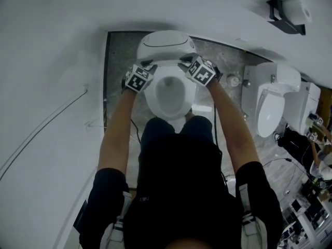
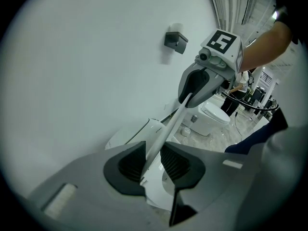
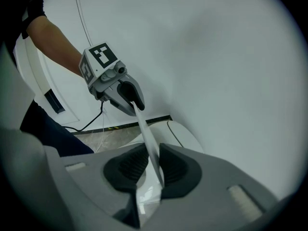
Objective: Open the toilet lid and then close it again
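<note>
A white toilet [image 1: 167,98] stands against the wall, its bowl uncovered below me. Its thin white lid [image 1: 167,61] is tilted up near the rear unit [image 1: 165,43]. My left gripper [image 1: 149,66] is shut on the lid's left edge and my right gripper [image 1: 185,62] on its right edge. In the left gripper view the lid [image 2: 166,129] runs edge-on between my left gripper's [image 2: 153,163] dark pads to the right gripper [image 2: 191,91] beyond. In the right gripper view the lid [image 3: 147,134] passes between my right gripper's [image 3: 150,170] pads to the left gripper [image 3: 129,96].
A second white toilet [image 1: 270,108] stands to the right, with a paper holder [image 1: 286,14] on the wall above it. A white wall closes the left side. A dark cable [image 3: 91,121] lies on the grey floor. My legs stand right before the bowl.
</note>
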`<control>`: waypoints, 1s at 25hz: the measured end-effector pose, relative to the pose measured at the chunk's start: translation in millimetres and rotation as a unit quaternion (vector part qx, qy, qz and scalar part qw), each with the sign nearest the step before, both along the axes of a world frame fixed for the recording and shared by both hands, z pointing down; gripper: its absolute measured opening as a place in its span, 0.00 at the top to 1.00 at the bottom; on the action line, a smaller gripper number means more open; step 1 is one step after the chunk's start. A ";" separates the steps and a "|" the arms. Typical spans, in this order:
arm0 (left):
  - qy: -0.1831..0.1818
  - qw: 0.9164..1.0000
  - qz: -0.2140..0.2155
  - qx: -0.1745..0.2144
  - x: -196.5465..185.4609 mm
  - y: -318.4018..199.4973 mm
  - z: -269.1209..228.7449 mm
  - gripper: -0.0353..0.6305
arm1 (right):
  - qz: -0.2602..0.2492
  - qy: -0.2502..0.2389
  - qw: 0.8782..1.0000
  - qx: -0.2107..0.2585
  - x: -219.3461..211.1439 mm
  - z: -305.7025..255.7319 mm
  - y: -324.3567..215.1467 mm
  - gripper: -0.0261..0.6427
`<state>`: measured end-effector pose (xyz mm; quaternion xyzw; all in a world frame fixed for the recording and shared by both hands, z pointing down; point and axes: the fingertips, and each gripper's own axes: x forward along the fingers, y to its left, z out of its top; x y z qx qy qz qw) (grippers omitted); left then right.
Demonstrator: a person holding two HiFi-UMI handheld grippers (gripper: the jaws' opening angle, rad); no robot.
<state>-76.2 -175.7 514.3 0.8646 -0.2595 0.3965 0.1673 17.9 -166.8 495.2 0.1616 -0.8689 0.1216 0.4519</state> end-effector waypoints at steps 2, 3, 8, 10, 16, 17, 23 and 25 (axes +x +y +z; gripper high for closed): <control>-0.002 1.000 -0.005 0.001 1.8 5.6 0.0 0.81 | -0.006 -0.004 1.000 0.001 1.8 0.5 6.2 0.85; -0.002 1.000 -0.006 0.003 3.1 7.6 -0.9 0.80 | -0.011 -0.005 1.000 0.004 2.2 0.0 8.5 0.85; -0.009 1.000 -0.024 -0.001 3.1 23.1 2.8 0.80 | -0.030 -0.013 0.999 0.005 2.5 1.3 25.5 0.85; -0.012 0.999 -0.030 -0.001 3.3 28.8 3.7 0.79 | -0.039 -0.013 0.999 0.007 3.3 0.8 31.6 0.85; -0.024 0.999 -0.037 0.027 4.6 49.3 3.7 0.79 | -0.063 -0.015 0.998 0.023 4.1 2.0 54.7 0.85; -0.027 0.998 -0.040 0.031 3.8 53.7 4.9 0.79 | -0.067 -0.017 0.997 0.026 3.7 2.6 59.3 0.84; -0.058 0.995 -0.059 0.048 5.2 82.8 9.6 0.74 | -0.111 -0.018 0.993 0.045 3.0 8.5 89.2 0.84; -0.064 0.993 -0.080 0.054 6.4 92.5 10.5 0.69 | -0.130 -0.019 0.990 0.048 3.5 10.8 98.5 0.83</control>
